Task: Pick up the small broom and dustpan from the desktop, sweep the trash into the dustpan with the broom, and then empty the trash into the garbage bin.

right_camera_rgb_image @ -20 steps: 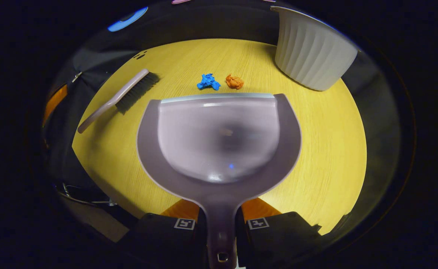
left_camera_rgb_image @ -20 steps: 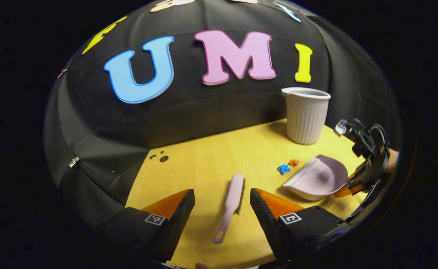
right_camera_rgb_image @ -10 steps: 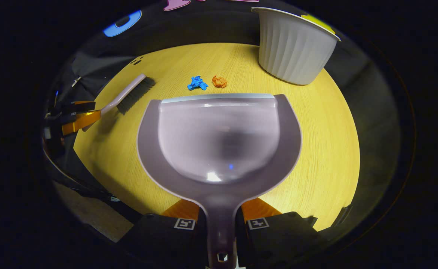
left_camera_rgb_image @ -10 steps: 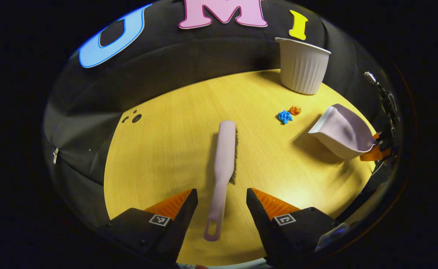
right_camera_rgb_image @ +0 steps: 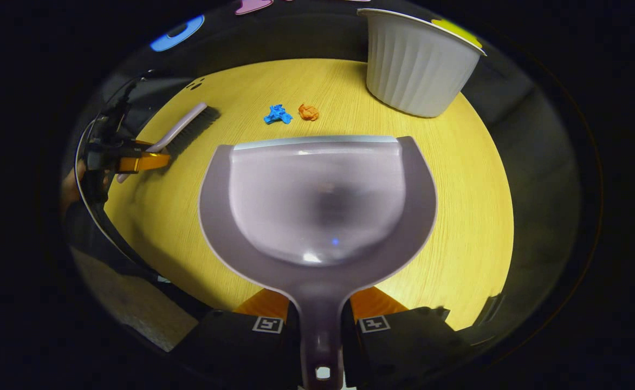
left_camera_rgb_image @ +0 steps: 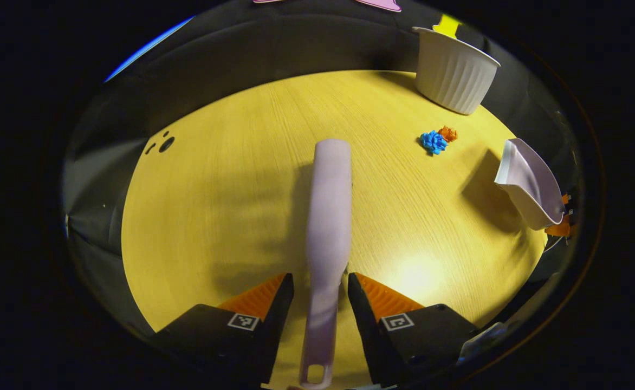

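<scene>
Left gripper (left_camera_rgb_image: pixel 320 290) — fingers straddle the handle of the small broom (left_camera_rgb_image: pixel 325 216), one on each side; a narrow gap seems to remain on both sides, so the jaws read as parted, not yet pressing. In the right gripper view this gripper (right_camera_rgb_image: pixel 144 161) sits at the tabletop's left edge with the handle end of the broom (right_camera_rgb_image: pixel 179 129) between its fingers, a hand (right_camera_rgb_image: pixel 71 184) behind it.

Right gripper (right_camera_rgb_image: pixel 320 317) — closed on the dustpan's handle, both fingers pressing its sides. Dustpan (right_camera_rgb_image: pixel 317 206) is held clear of the tabletop, pan facing up, front lip pointing toward the trash. In the left gripper view the dustpan (left_camera_rgb_image: pixel 529 184) hangs at the far right, tilted, casting a shadow on the wood.

Broom — pale lilac, lying flat on the tabletop (left_camera_rgb_image: pixel 231 206), bristles dark, handle toward the left gripper.

Trash — one blue scrap (right_camera_rgb_image: pixel 277 115) and one orange scrap (right_camera_rgb_image: pixel 308 112), side by side, just beyond the dustpan's lip and between broom and garbage bin.

Garbage bin (right_camera_rgb_image: pixel 418 62) — white, ribbed, upright at the far edge of the tabletop, near the booth wall.
</scene>
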`<move>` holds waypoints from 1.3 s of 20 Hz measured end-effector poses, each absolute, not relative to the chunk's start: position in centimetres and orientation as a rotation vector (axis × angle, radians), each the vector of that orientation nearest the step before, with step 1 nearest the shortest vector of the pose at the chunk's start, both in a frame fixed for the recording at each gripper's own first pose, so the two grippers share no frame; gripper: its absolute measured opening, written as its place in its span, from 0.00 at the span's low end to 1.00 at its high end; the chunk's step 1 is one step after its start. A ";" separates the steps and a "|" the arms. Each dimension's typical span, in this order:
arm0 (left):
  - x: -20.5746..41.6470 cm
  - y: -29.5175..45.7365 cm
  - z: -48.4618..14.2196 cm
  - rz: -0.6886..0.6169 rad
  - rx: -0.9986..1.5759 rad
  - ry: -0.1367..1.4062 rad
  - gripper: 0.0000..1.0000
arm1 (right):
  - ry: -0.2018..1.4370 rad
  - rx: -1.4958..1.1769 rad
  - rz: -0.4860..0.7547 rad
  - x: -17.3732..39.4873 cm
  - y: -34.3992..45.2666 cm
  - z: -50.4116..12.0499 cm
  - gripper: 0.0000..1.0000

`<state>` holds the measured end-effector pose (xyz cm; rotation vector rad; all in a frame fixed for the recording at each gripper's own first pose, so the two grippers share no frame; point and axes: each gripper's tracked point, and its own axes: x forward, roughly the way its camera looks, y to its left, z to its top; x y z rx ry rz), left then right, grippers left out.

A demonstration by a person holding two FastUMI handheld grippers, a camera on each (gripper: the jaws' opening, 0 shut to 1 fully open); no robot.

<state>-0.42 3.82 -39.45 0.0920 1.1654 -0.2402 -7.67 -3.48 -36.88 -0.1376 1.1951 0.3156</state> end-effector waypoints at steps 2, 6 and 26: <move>-0.4 3.6 -40.3 -0.253 0.091 1.189 0.58 | 1.194 -0.135 0.320 -7.5 -3.5 -36.5 0.36; 0.1 3.1 -40.5 -0.273 0.094 1.188 0.34 | 1.201 -0.153 0.336 -7.1 -3.5 -36.3 0.36; 10.6 -8.9 -36.6 -0.484 0.216 1.081 0.28 | 1.381 -0.396 0.509 -5.7 -5.8 -37.8 0.36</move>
